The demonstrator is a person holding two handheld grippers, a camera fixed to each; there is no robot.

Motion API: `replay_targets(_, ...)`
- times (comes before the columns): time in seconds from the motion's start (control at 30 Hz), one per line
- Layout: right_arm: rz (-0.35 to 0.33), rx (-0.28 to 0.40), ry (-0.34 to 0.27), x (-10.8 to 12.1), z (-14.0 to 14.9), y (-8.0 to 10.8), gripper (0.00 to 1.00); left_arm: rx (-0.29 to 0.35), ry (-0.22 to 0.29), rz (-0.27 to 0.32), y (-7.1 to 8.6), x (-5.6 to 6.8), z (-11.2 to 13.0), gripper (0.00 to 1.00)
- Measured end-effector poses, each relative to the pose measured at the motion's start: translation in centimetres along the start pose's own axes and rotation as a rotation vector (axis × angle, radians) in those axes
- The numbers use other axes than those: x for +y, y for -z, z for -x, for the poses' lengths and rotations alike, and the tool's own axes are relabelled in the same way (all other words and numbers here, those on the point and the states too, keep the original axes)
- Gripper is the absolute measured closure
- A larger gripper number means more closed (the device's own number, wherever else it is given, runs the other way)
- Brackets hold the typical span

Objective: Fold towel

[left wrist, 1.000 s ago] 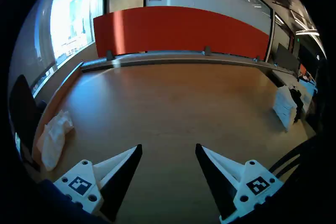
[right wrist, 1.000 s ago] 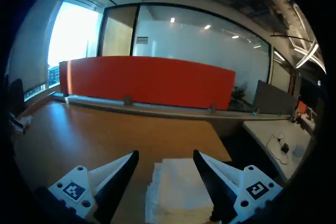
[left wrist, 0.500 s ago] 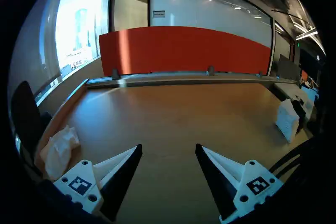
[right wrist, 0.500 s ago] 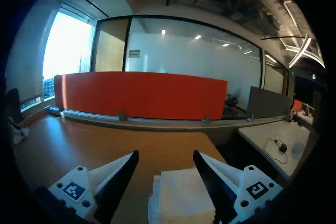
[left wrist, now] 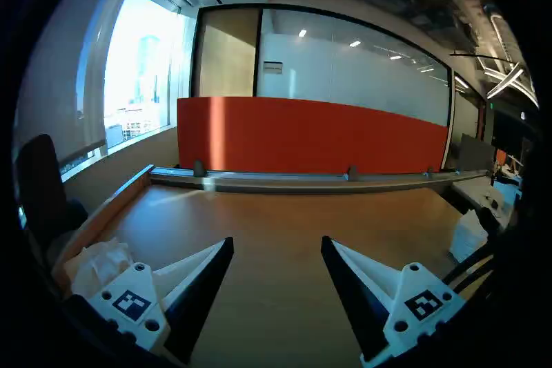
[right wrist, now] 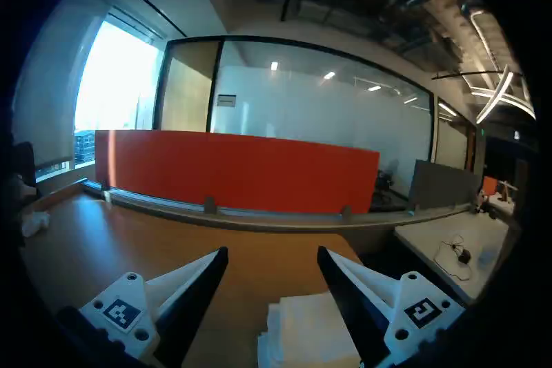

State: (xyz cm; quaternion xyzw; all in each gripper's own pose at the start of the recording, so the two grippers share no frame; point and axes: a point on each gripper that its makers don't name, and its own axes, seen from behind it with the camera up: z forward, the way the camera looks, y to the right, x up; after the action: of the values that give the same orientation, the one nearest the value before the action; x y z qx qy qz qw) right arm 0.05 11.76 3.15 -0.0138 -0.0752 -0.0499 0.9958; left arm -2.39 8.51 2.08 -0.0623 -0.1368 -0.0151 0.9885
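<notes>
A stack of folded white towels (right wrist: 308, 330) lies on the wooden table (right wrist: 103, 250), just below and between my right gripper's (right wrist: 272, 261) open fingers, which hold nothing. The same stack (left wrist: 468, 235) sits at the table's right edge in the left gripper view. A crumpled white towel (left wrist: 100, 266) lies at the table's left edge, beside my left gripper's left finger (left wrist: 183, 285). My left gripper (left wrist: 276, 250) is open and empty above the bare tabletop (left wrist: 290, 230). A small white heap (right wrist: 34, 221) shows far left in the right gripper view.
An orange divider panel (left wrist: 310, 137) with a metal rail runs along the table's far edge. A dark chair back (left wrist: 41, 188) stands at the left. A second desk (right wrist: 448, 240) with a cable lies to the right. Glass walls and a bright window stand behind.
Both grippers have tilted upward, so the table and towels sit lower in each view and more wall and ceiling appear. The fingers stay open throughout.
</notes>
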Motion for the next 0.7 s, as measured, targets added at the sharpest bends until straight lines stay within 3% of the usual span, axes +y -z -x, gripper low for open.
replay_targets(0.23,-0.041,0.017,0.012,-3.3,-1.4,0.1,0.00,0.066,0.005,-0.013,-0.1,-0.9,-2.3,0.06)
replay_targets(0.7,-0.091,0.064,-0.046,-10.4,-4.6,0.5,0.00,0.144,0.000,-0.035,-0.1,-1.8,-4.6,0.06)
